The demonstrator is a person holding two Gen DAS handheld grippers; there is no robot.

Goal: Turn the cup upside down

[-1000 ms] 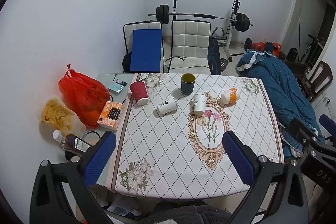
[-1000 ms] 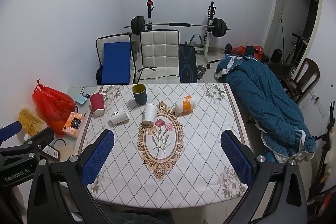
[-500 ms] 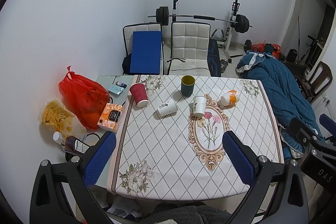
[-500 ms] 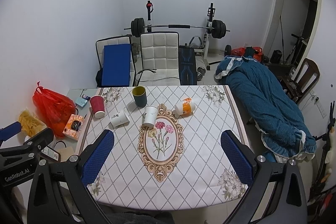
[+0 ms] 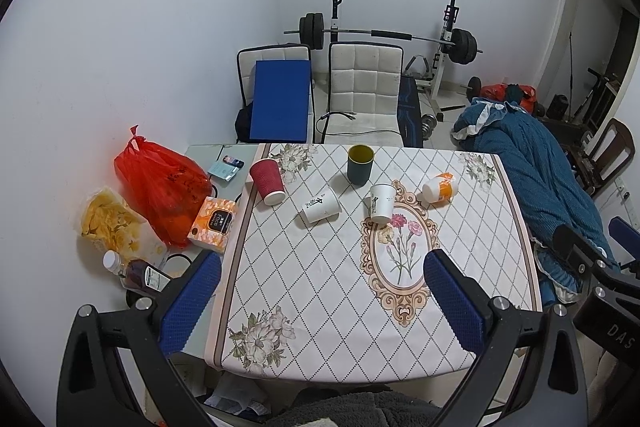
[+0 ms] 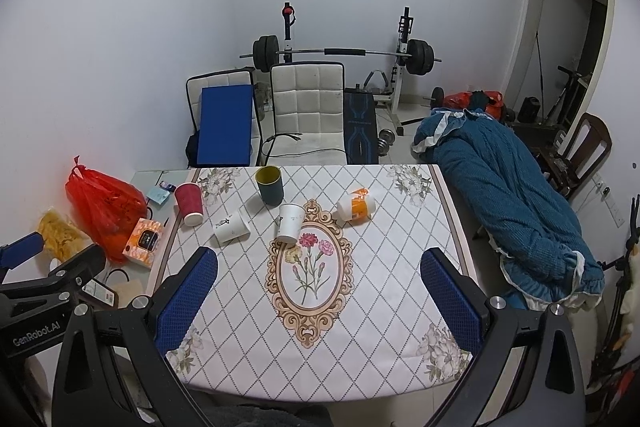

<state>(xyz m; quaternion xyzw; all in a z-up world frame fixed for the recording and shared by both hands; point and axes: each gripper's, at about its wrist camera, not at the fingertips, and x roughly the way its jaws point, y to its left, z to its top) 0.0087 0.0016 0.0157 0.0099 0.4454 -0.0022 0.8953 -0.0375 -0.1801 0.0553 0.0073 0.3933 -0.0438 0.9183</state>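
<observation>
Several cups sit at the far half of the table [image 5: 320,307] [image 6: 240,327]. A dark green cup [image 5: 360,164] [image 6: 270,185] stands upright. A red cup [image 5: 267,181] [image 6: 189,203] and a white cup [image 5: 381,202] [image 6: 289,223] stand upside down. Another white cup [image 5: 320,204] [image 6: 231,225] and an orange-and-white cup [image 5: 439,187] [image 6: 355,205] lie on their sides. My left gripper [image 5: 320,299] and my right gripper [image 6: 318,297] are both open and empty, high above the table's near edge, far from the cups.
A red bag [image 5: 160,183], a tissue box [image 5: 213,223], a snack bag [image 5: 114,223] and a bottle [image 5: 136,273] lie left of the table. White chairs [image 5: 364,95] and a barbell rack [image 5: 384,35] stand behind. A blue blanket [image 5: 532,163] lies right.
Both grippers have drifted slightly back and up, so the table looks a little farther away. The cups have not moved. Both grippers stay open.
</observation>
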